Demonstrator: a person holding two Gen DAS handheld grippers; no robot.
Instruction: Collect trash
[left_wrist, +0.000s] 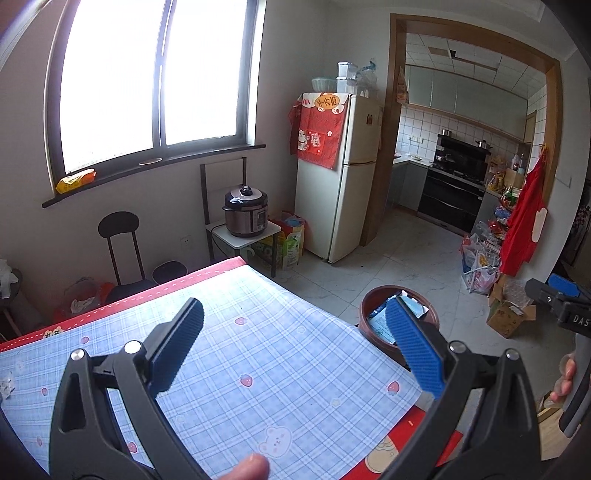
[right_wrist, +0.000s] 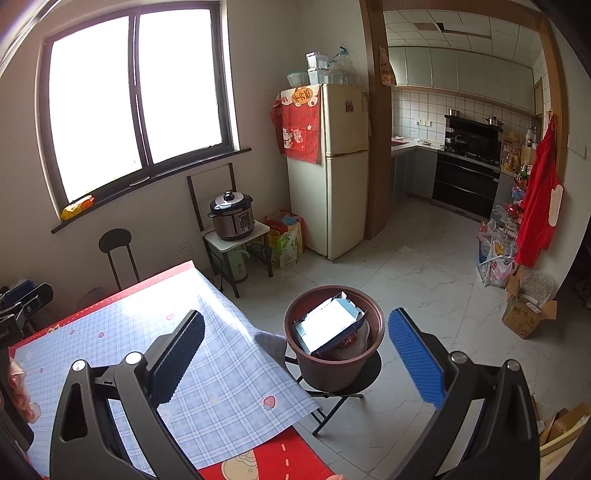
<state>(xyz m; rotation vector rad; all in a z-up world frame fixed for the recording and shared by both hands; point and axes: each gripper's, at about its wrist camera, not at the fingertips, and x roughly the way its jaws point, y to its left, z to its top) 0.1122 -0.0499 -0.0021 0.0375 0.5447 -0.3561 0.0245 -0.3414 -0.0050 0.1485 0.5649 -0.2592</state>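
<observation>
My left gripper (left_wrist: 295, 306) hangs open above the table's blue checked cloth (left_wrist: 277, 369) with nothing between its fingers. A small white scrap (left_wrist: 6, 386) lies on the cloth at the far left edge. A brown round bin (left_wrist: 382, 289) stands past the table's right corner, partly behind my blue finger. My right gripper (right_wrist: 295, 317) is open and empty too, over the gap between the table's corner (right_wrist: 229, 369) and the bin (right_wrist: 325, 373). A blue and white box (right_wrist: 327, 325) sits tilted inside the bin, on top of other trash.
The bin rests on a black folding stool (right_wrist: 347, 391). A black chair (left_wrist: 120, 240) and a cooker on a small stand (left_wrist: 245, 216) stand by the window wall. A fridge (right_wrist: 332, 166), floor bags (right_wrist: 496, 258) and cardboard boxes (right_wrist: 526, 317) line the room.
</observation>
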